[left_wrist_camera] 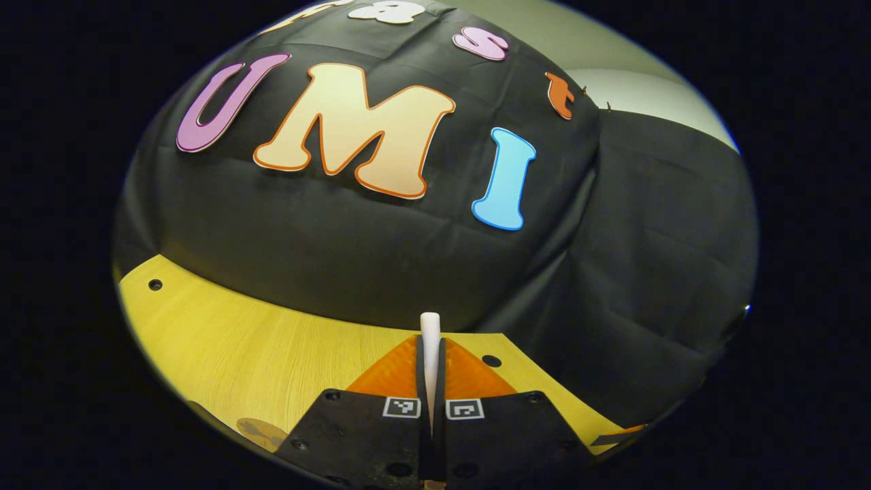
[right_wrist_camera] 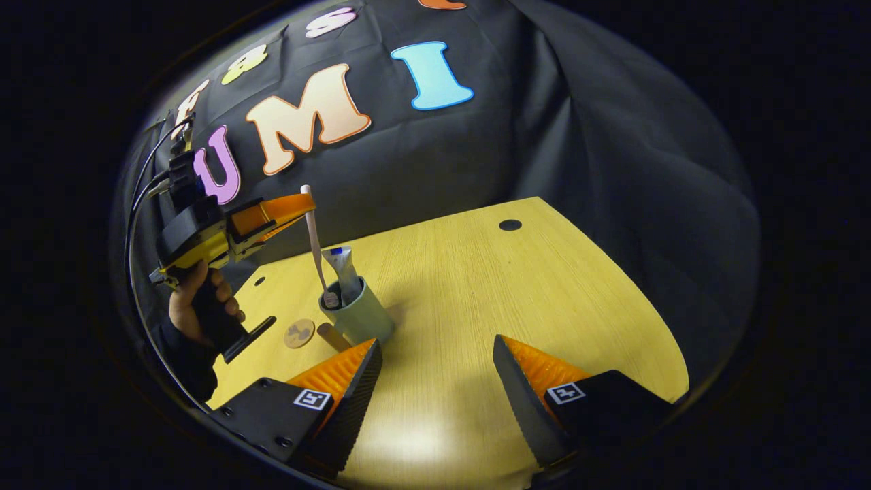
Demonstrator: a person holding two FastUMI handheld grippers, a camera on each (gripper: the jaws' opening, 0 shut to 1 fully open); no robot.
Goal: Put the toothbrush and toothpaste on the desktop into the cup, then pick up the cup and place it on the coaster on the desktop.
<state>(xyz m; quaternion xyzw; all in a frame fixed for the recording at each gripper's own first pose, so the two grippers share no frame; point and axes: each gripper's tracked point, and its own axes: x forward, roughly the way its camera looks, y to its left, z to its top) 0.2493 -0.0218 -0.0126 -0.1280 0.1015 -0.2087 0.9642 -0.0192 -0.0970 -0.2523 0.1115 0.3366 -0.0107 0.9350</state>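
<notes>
Yellow wood-grain desktop (left_wrist_camera: 258, 347) in left gripper view, one left gripper (left_wrist_camera: 431, 381) at 6 o'clock, fingers pressed onto one white plastic toothbrush (left_wrist_camera: 430, 340), handle end poking straight up toward 12 between them. One round brown coaster (left_wrist_camera: 262, 431) at 7 o'clock, partly cut off.

Right gripper view: one right gripper (right_wrist_camera: 435, 378) spread wide, nothing between the fingers. One grey-green cup (right_wrist_camera: 360, 316) stands at 10 o'clock, holding one upright toothpaste tube (right_wrist_camera: 342, 269). Toothbrush long axis near vertical, bristle end down inside cup, top pinched by left gripper, held by one hand (right_wrist_camera: 201, 306). Coaster lies just beside the cup at its 9 o'clock.
</notes>
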